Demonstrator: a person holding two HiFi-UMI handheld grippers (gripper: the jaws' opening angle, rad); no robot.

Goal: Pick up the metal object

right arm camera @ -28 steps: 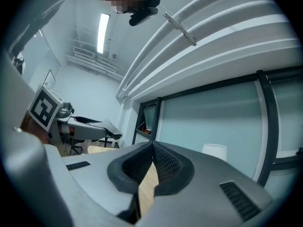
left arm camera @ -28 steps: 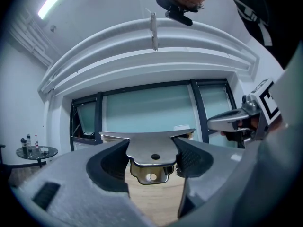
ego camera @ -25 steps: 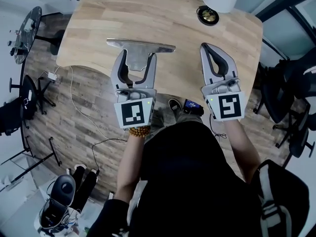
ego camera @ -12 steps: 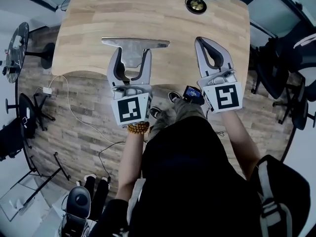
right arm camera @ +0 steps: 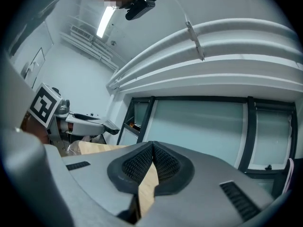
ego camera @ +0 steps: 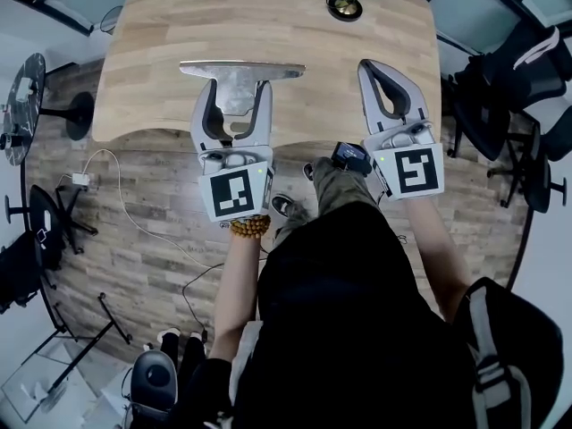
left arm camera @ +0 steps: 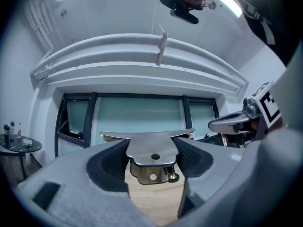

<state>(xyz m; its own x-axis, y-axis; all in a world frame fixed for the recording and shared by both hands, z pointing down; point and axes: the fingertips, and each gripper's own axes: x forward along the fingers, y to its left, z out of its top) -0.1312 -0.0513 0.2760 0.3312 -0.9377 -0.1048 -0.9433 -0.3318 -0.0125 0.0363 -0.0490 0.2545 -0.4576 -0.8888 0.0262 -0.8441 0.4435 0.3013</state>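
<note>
Metal object (ego camera: 241, 69) pinched in left tool (ego camera: 238, 95) | right tool (ego camera: 374, 68) pressed together, empty

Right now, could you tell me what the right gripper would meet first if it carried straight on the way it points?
Probably nothing near: the right gripper, shut and empty, points above the wooden table toward the glass wall. Depth is unclear; the way looks free until there.

Pale wood worktop (ego camera: 161, 52) w/ rounded corners, over grey-brown plank floor (ego camera: 89, 239); black office chairs (ego camera: 490, 105) to worktop's right; round glass side table (ego camera: 22, 96) to its left; white plug & cable (ego camera: 79, 179) on floor by its near-left corner; dark-framed frosted windows (left arm camera: 137, 117) beyond its far edge; strip lights (right arm camera: 105, 21) on white ceiling above.
</note>
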